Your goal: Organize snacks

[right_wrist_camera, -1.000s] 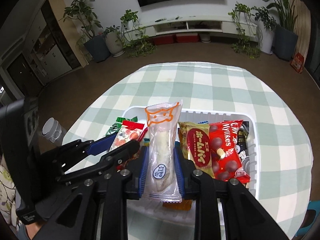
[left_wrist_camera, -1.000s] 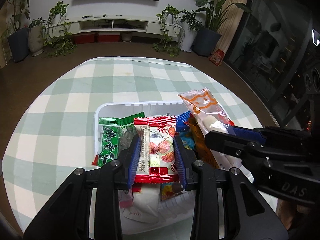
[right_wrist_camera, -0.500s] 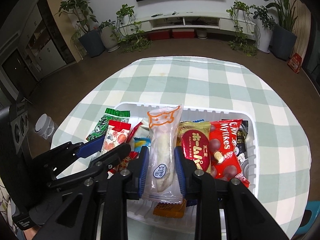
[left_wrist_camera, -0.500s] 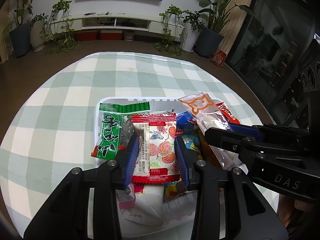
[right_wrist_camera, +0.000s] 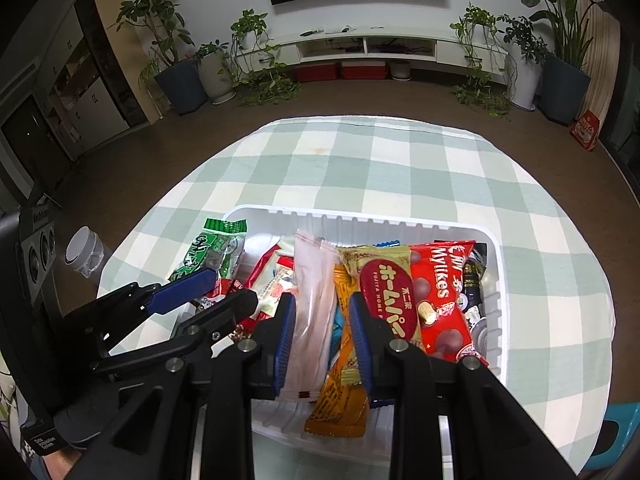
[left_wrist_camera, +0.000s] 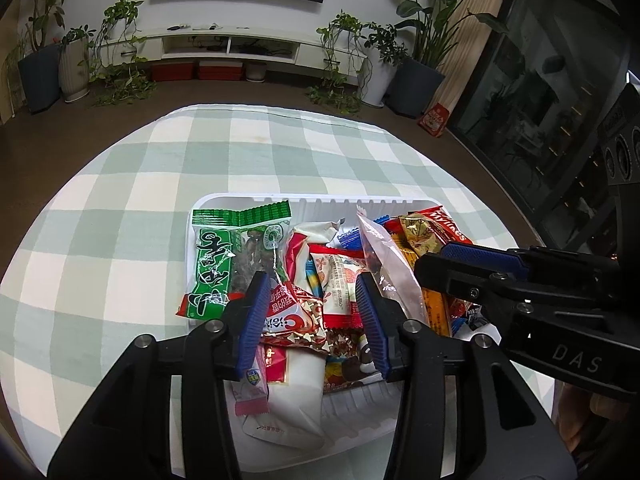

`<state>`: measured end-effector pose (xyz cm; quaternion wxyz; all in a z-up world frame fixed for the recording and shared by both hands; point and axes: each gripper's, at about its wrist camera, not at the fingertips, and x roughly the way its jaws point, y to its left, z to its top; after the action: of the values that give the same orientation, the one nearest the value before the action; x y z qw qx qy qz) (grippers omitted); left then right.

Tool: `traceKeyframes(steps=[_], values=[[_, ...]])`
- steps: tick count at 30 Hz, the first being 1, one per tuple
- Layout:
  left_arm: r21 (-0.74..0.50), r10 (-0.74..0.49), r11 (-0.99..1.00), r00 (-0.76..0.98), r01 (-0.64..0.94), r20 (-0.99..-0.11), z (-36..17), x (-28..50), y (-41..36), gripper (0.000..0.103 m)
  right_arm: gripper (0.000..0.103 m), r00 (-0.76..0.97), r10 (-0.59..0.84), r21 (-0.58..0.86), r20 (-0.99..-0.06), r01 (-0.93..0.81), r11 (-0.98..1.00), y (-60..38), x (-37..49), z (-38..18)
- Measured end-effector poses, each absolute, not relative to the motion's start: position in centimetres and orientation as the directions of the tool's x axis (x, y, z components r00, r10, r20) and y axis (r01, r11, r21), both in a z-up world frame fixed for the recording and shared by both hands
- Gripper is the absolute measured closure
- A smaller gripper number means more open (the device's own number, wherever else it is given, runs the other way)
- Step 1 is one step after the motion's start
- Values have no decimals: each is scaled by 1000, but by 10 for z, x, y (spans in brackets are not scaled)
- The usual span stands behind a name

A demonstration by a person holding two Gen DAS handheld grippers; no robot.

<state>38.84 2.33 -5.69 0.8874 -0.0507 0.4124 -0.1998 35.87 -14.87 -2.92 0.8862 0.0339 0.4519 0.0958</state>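
A white bin (left_wrist_camera: 320, 200) full of snack packets stands on the checked cloth. My left gripper (left_wrist_camera: 312, 320) hovers over its near side with its jaws opening. The red-and-white strawberry packet (left_wrist_camera: 338, 280) lies loose on the heap between the pads, touching neither. A green packet (left_wrist_camera: 216, 264) leans on the bin's left wall. My right gripper (right_wrist_camera: 322, 336) has the clear long packet (right_wrist_camera: 314, 304) on edge between its pads. The packet rests against the left pad, and a narrow gap shows at the right pad. Each gripper shows in the other's view: left gripper (right_wrist_camera: 228, 288), right gripper (left_wrist_camera: 436, 260).
Beside the clear packet lie a red-and-gold packet (right_wrist_camera: 386, 296), a red Mylikes bag (right_wrist_camera: 444, 292) and an orange packet (right_wrist_camera: 344, 400) that hangs over the bin's near rim (right_wrist_camera: 360, 216). A white cup (right_wrist_camera: 84, 252) stands off the table's left edge. Checked cloth (left_wrist_camera: 120, 240) surrounds the bin.
The left jaws have spread and the strawberry packet has dropped from them onto the heap. In the right jaws the clear packet has turned on edge, so its cat print no longer shows.
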Motion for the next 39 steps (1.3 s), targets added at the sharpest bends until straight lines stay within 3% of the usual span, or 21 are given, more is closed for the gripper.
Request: traceKeyframes(steps=[4,5,7,9,19,21,22,25,26,29,35,39], values=[[-262,-406,911,580,320,-706,-56,387,24,54,73,579,202,151,-790,-136,979,-150,356,-26],[-261,-409,909,581,325,-704,-55,386,23,49,72,582,204,153,-787,-136,979,-151,355,-25],[-265,-421,903,581,337,-697,-54,384,22,43,64,589,211,161,-780,-137,977,-152,353,-21],[-260,-422,902,582,344,-695,-52,382,20,43,57,601,213,161,-770,-141,977,-152,350,-17],[-293,-444,895,594,338,-671,-44,372,35,42,56,632,235,171,-738,-162,972,-151,338,-1],[-308,-451,892,603,330,-658,-38,367,44,32,51,641,244,186,-728,-158,970,-154,334,3],[-313,-453,891,609,327,-652,-34,364,48,28,45,646,247,194,-722,-153,969,-156,332,5],[-323,-451,892,640,316,-622,-22,349,61,2,22,670,269,234,-692,-144,962,-165,319,13],[-323,-444,896,660,306,-607,-18,341,66,0,13,689,277,250,-670,-141,958,-170,311,16],[-314,-423,905,693,287,-584,-10,316,71,0,0,735,278,265,-619,-137,954,-181,283,20],[-337,-466,883,704,327,-536,-11,224,57,0,0,758,291,324,-585,-111,940,-206,214,3],[-260,-445,896,720,361,-532,-14,147,33,0,0,786,282,360,-549,-82,929,-220,158,-9]])
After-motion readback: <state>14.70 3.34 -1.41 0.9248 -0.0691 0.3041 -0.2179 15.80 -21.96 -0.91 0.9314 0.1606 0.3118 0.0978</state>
